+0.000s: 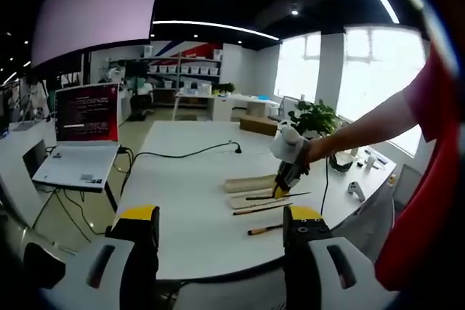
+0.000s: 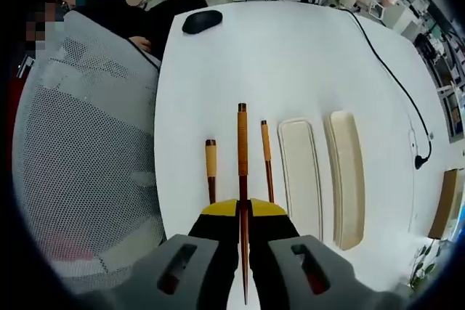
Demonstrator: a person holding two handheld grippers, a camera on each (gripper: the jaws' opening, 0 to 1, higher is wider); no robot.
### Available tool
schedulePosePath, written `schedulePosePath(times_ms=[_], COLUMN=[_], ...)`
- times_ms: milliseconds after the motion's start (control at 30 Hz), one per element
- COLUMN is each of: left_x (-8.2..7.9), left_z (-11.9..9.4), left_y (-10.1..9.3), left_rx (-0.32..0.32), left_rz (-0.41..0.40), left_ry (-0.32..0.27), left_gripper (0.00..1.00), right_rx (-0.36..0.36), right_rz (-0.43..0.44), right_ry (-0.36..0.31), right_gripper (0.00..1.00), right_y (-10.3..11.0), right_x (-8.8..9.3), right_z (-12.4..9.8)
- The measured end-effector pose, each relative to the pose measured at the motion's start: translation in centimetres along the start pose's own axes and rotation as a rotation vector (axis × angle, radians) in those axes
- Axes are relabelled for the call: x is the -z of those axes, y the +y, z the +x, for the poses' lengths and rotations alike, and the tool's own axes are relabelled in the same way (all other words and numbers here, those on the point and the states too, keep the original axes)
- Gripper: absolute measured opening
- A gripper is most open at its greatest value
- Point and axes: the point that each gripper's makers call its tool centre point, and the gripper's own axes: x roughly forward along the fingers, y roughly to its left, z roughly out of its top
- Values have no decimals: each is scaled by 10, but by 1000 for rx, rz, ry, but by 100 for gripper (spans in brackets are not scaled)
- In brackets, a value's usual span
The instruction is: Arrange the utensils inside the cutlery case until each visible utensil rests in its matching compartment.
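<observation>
My right gripper (image 2: 243, 205) is shut on a long dark-brown chopstick (image 2: 242, 152) that points away along the white table (image 2: 290, 56). A shorter utensil with a pale handle (image 2: 211, 165) lies to its left, and a slim brown-handled one (image 2: 266, 152) to its right. Further right are two cream halves of the cutlery case, a lid-like tray (image 2: 299, 172) and a deeper tray (image 2: 346, 176), both bare inside. In the left gripper view the right gripper (image 1: 289, 178) is held in a gloved hand over the case (image 1: 251, 184) and utensils (image 1: 263, 208). My left gripper (image 1: 221, 217) hangs open above the table's near edge.
A black mouse (image 2: 202, 21) lies at the table's far end. A black cable (image 2: 396, 78) runs along the right side. A grey mesh chair (image 2: 80, 150) stands left of the table. A laptop (image 1: 83, 132) sits on a side desk, and a potted plant (image 1: 314, 117) stands behind.
</observation>
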Motion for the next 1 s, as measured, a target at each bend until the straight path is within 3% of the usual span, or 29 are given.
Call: schedulePosePath(times_ms=[300,600,833,900,1000], left_x=[-2,-5,-1,-4,-7], left_z=[3,8,5,5,4], left_y=[-3,10,14,13,14], left_rx=[19,0,-7,7,-6], left_rz=[0,21,-24,-73,-56], left_ry=[-9,-11,-16,-31,-35], left_gripper=[75,74,72,72,72], right_rx=[7,-3,-2,0,8], right_rz=[-30,-54,-91,-101,-100], right_ry=[-4,17,41,43,38], right_gripper=[0,0,0,0,0], right_y=[-2,-3,-11,-17,-24], right_x=[-2,-6,-9,-12,-17], right_z=[-21,-31,-40,-48,-60])
